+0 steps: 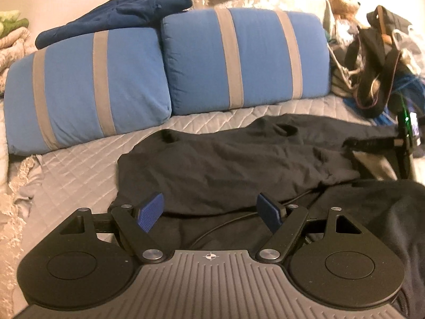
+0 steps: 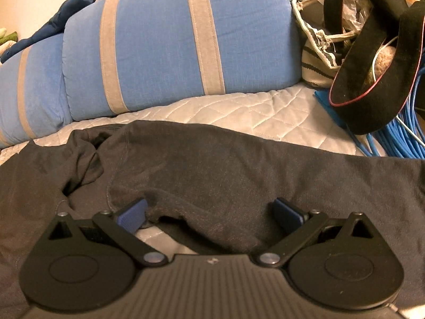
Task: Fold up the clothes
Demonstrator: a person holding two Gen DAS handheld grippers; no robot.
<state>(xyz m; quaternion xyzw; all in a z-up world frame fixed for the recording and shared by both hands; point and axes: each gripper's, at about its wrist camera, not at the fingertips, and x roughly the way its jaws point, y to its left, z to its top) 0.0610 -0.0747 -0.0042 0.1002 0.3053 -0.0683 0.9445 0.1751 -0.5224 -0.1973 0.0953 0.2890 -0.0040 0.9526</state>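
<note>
Both my grippers are spread wide with nothing pinched in either. My left gripper (image 1: 209, 208) hovers over the near edge of one black garment (image 1: 225, 159), its two blue pads (image 1: 148, 210) well apart, and a thin black cable (image 1: 225, 226) runs across the fabric between them. My right gripper (image 2: 211, 214) sits low over the same dark garment (image 2: 239, 170), with a rumpled fold of cloth bulging up between its two pads (image 2: 132, 216) but not clamped by them.

The garment lies crumpled flat on a quilted grey bedspread (image 1: 79, 164), stretched left to right, wrinkled, not folded yet as far as I can see.

Beyond the garment, two blue pillows with tan stripes (image 1: 239, 55) lean side by side, touching each other. One navy cloth (image 1: 119, 18) is draped on top of the left pillow.

Right of the pillows there's a cluttered heap: one black bag with a red-piped edge (image 2: 372, 79), a bundle of blue cables (image 2: 398, 138) beneath it, and one striped knit bag (image 2: 316, 63) just beside the pillow. One teddy bear (image 1: 342, 2) sits behind that heap.
</note>
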